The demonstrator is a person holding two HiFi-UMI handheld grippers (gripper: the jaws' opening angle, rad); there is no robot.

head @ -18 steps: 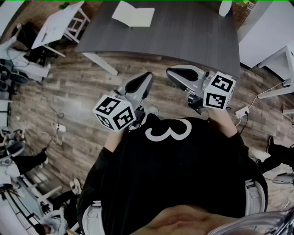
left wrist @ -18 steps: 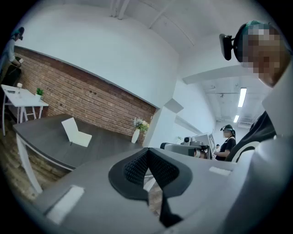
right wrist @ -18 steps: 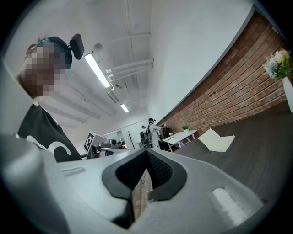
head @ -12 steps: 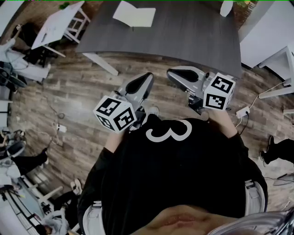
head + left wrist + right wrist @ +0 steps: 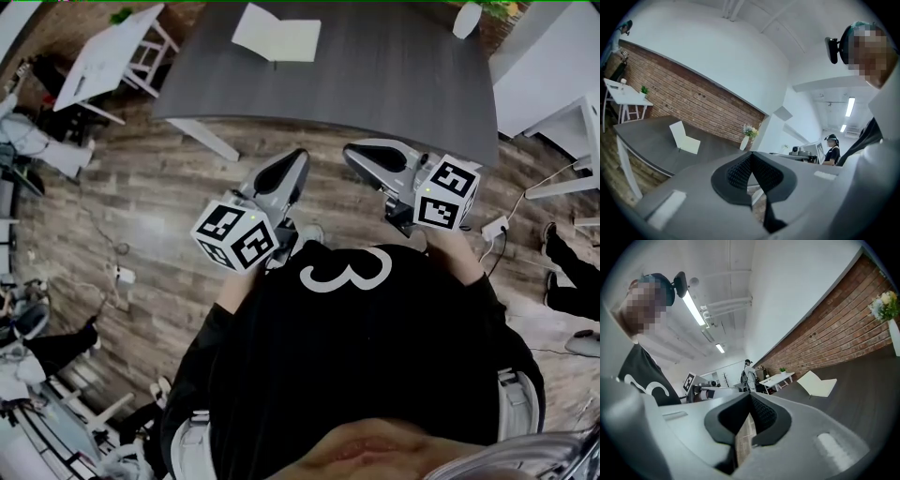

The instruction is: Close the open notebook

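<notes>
We see the open notebook (image 5: 277, 39) on the far left part of the dark grey table (image 5: 375, 84), well apart from both tools. Its white pages carry no writing that we can read, and in the left gripper view one half of it stands up at an angle. A white vase (image 5: 466, 17) with flowers stands further to the right, near the far edge of the same table.

The left gripper (image 5: 292, 161) and the right gripper (image 5: 358, 153) are held in front of the person's chest, above the wooden floor (image 5: 141, 216), short of the near table edge. In each gripper view the two dark pads meet at their tips and nothing is between them, so both tools are closed and empty.

The only sign we can read is a large white "3" (image 5: 344, 267) on the person's black shirt. The marker cubes (image 5: 234, 234) show only black and white square patterns, no letters.
</notes>
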